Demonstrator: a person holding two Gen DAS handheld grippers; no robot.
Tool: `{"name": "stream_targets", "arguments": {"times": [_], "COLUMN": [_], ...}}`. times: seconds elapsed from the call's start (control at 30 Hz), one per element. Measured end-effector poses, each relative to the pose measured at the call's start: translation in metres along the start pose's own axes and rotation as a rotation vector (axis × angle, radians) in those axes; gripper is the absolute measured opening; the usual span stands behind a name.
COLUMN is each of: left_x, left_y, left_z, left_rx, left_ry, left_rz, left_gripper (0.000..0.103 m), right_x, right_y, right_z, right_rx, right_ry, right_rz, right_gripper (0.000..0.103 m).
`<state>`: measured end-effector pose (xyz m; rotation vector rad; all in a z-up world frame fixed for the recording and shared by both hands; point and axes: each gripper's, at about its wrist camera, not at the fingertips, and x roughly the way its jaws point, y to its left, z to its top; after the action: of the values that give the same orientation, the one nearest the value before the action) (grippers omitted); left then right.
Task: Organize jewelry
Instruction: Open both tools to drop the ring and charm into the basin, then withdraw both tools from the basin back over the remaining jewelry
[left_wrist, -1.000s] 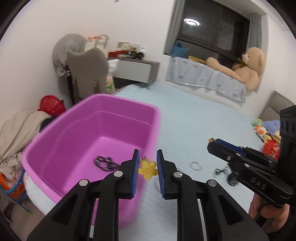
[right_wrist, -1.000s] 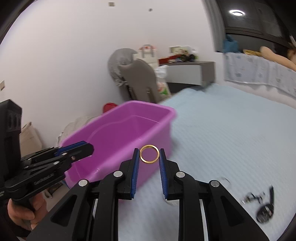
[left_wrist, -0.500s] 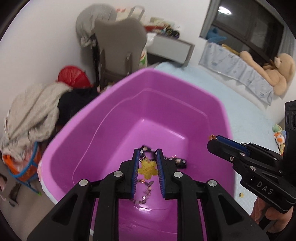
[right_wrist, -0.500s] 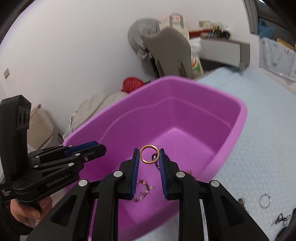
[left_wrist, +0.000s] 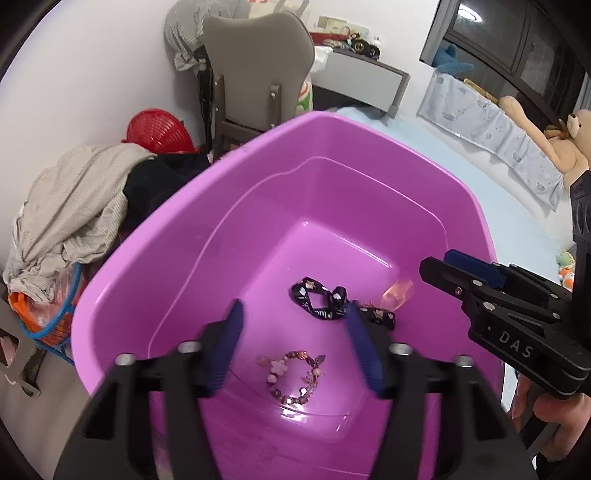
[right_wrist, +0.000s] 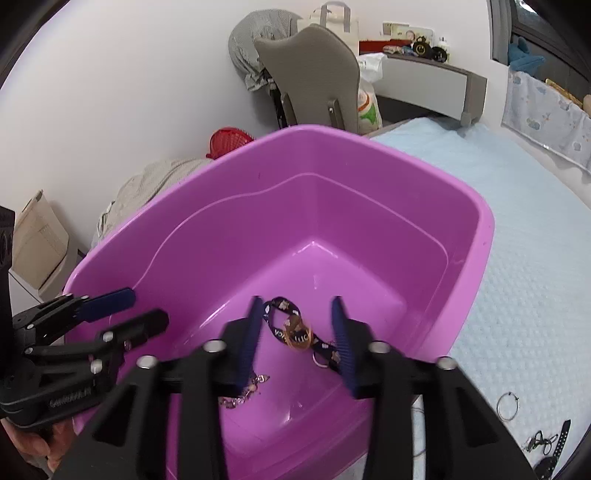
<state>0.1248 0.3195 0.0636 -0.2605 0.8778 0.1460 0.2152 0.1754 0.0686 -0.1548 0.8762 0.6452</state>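
From your left wrist view, your left tool (left_wrist: 293, 345) hangs over the purple tub (left_wrist: 258, 206) with its jaws opening and nothing pinched between them. On the tub floor beneath lies a beaded bracelet (left_wrist: 291, 376); a dark patterned band (left_wrist: 321, 301) lies farther in, and a blurred gold ring (left_wrist: 397, 291) shows just beyond the band. Your right tool (left_wrist: 454, 269) reaches over the tub's right rim.

From your right wrist view, your right tool (right_wrist: 297, 341) is also above the tub (right_wrist: 332, 173), jaws opening and gripping nothing. The gold ring (right_wrist: 299, 334) is blurred, over the dark band (right_wrist: 280, 317). Outside the tub on the bed (right_wrist: 535, 258), a silver hoop (right_wrist: 508, 406) lies near its right wall.
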Motion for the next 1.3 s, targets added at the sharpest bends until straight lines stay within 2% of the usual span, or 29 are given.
{"name": "stream_targets", "arguments": {"times": [0.03,0.27,0.77,0.87,1.0,1.13,1.2,1.3], "left_x": [-0.002,-0.008,-0.017,-0.020,-0.027,-0.036,-0.041,-0.051], "left_y": [-0.002,-0.002,-0.005,-0.005,-0.005,-0.009,-0.010,-0.013], "left_z": [0.000,-0.002,-0.002,-0.001,-0.001,-0.001,-0.001,-0.003], "left_rx": [0.010,0.010,-0.002,-0.011,-0.025,-0.021,-0.021,-0.028], "left_ry": [-0.009,-0.024,-0.037,-0.044,-0.051,-0.066,-0.073,-0.096], "left_rz": [0.010,0.026,0.046,0.055,0.052,0.058,0.062,0.066], "left_gripper": [0.064,0.071,0.071,0.071,0.076,0.076,0.084,0.087], "right_x": [-0.002,-0.007,-0.014,-0.017,-0.022,-0.034,-0.039,-0.048], "right_y": [0.001,-0.005,-0.006,-0.006,-0.005,-0.005,-0.005,-0.005], "right_z": [0.000,-0.003,-0.007,-0.009,-0.011,-0.016,-0.018,-0.023], "right_rx": [-0.006,0.003,0.037,0.045,0.052,0.055,0.058,0.059], "right_ry": [-0.009,-0.023,-0.029,-0.031,-0.037,-0.054,-0.060,-0.068], "right_rz": [-0.010,-0.009,0.000,0.012,0.019,0.021,0.023,0.025], "right_gripper": [0.047,0.047,0.048,0.054,0.055,0.060,0.062,0.063]}}
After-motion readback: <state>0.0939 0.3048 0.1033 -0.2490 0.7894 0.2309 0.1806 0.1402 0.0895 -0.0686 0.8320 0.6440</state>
